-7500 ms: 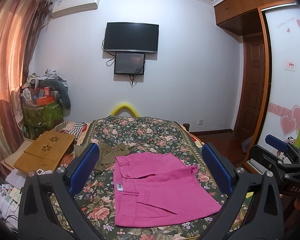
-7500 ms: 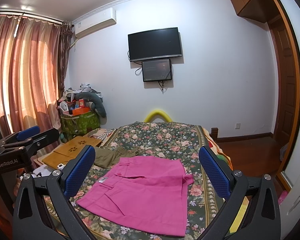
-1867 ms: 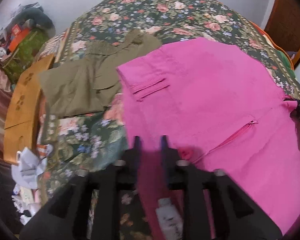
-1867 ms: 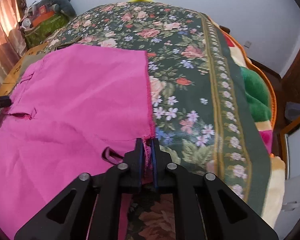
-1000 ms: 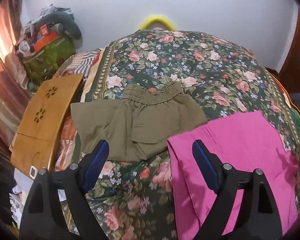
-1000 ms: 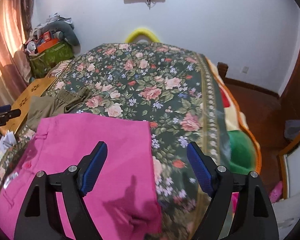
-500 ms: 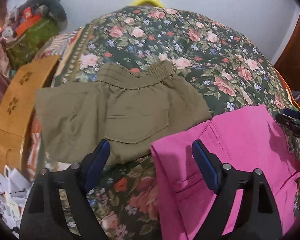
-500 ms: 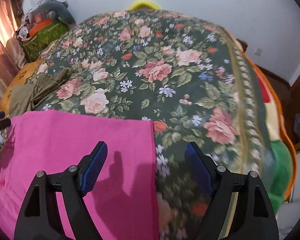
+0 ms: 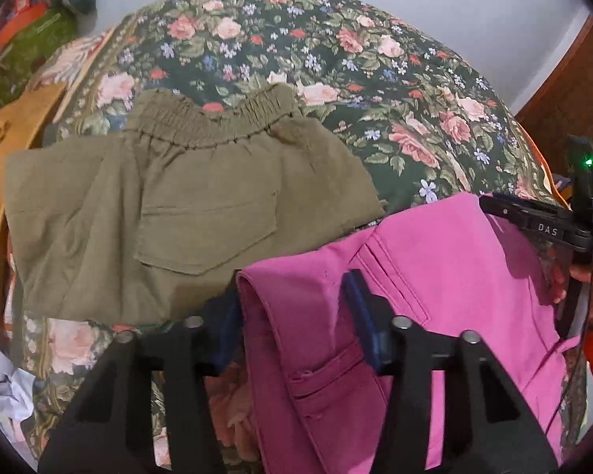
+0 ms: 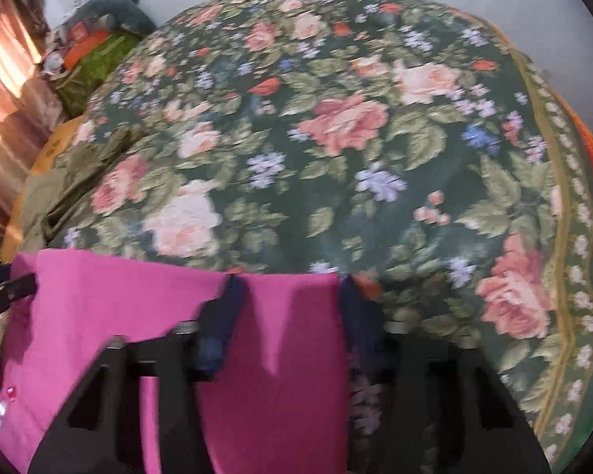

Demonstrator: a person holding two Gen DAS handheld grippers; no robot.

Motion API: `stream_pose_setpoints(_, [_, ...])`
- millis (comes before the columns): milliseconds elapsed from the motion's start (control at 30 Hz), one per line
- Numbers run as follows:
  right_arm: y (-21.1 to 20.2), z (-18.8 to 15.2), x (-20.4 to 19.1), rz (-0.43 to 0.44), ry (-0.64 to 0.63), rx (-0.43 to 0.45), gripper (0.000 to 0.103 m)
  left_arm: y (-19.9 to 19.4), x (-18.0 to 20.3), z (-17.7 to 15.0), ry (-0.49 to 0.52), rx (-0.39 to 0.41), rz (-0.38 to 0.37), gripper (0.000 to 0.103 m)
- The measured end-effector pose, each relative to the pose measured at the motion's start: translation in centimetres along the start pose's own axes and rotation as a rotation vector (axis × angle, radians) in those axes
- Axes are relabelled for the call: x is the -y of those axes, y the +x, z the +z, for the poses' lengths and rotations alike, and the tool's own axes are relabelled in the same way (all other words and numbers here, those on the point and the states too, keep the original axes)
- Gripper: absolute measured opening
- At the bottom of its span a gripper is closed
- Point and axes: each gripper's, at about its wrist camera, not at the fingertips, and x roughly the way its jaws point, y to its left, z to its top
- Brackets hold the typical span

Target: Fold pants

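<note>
The pink pants point(image 9: 446, 276) lie folded on the floral bedspread point(image 9: 336, 59). My left gripper point(image 9: 292, 296) is partly open, its blue pads straddling the pants' far left corner at the fold; I see no grip on the cloth. My right gripper point(image 10: 288, 296) is also partly open, its pads on either side of the pants' far right corner point(image 10: 296, 288); that view is blurred by motion. The right gripper's body shows in the left wrist view point(image 9: 549, 229) over the pants' right edge.
Folded olive shorts point(image 9: 186, 205) lie just left of the pink pants, touching their corner. A wooden lap tray point(image 9: 4, 150) and crumpled paper point(image 9: 0, 387) sit at the bed's left edge. A cluttered green box point(image 10: 95, 59) stands far left. The bedspread point(image 10: 336, 138) stretches beyond.
Both grippers have dropped lower and closer to the pants' far edge. Their jaws have narrowed from wide open and now straddle the far corners.
</note>
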Motion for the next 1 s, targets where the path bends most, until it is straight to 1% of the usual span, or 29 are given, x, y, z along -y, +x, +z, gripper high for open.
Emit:
stream_pose_setpoints(67, [0.2, 0.0, -0.6, -0.006, -0.018, -0.01, 0.008, -0.3, 0.4, 0.0, 0.014, 0.014, 0.009, 0.033])
stream_pose_setpoints(100, [0.2, -0.1, -0.8, -0.03, -0.033, -0.01, 0.006, -0.6, 0.5, 0.0, 0.019, 0.021, 0.015, 0.031])
stream_pose_setpoints(133, [0.1, -0.2, -1.0, -0.049, -0.046, -0.002, 0.005, -0.9, 0.8, 0.0, 0.02, 0.031, 0.024, 0.024])
stream_pose_setpoints(167, [-0.1, -0.3, -1.1, -0.069, -0.056, 0.009, 0.004, -1.2, 0.9, 0.0, 0.021, 0.039, 0.033, 0.018])
stream_pose_setpoints(233, [-0.7, -0.2, -1.1, -0.096, -0.063, 0.041, 0.003, -1.9, 1.1, 0.0, 0.03, 0.048, 0.047, 0.017])
stream_pose_setpoints(300, [-2.1, -0.2, -0.9, -0.102, -0.055, 0.086, 0.003, -2.7, 1.2, 0.1, 0.036, 0.057, 0.052, 0.017])
stream_pose_setpoints(433, [-5.4, 0.3, -0.8, -0.108, -0.064, 0.159, 0.003, -4.8, 1.3, 0.8, 0.023, 0.079, 0.039, 0.015])
stream_pose_setpoints(567, [-9.5, 1.2, -1.9, -0.155, -0.095, 0.266, 0.002, -8.2, 2.4, 2.3, 0.034, 0.14, 0.043, 0.013])
stream_pose_setpoints(600, [-11.1, 1.6, -2.0, -0.158, -0.086, 0.299, 0.002, -9.0, 2.7, 2.5, 0.041, 0.154, 0.043, 0.013])
stream_pose_setpoints(633, [-11.7, 2.0, -2.1, -0.157, -0.081, 0.313, 0.002, -10.2, 3.2, 2.9, 0.05, 0.174, 0.046, 0.012])
stream_pose_setpoints(700, [-14.3, 2.4, -2.2, -0.155, -0.07, 0.355, 0.002, -11.8, 3.9, 3.2, 0.067, 0.201, 0.049, 0.012])
stream_pose_setpoints(867, [-18.6, 0.9, -2.7, -0.136, -0.058, 0.405, 0.002, -15.2, 5.6, 2.5, 0.121, 0.236, 0.076, 0.011])
stream_pose_setpoints(1000, [-20.6, -1.2, -2.9, -0.115, -0.048, 0.417, 0.002, -16.7, 6.1, 0.8, 0.135, 0.237, 0.074, 0.011])
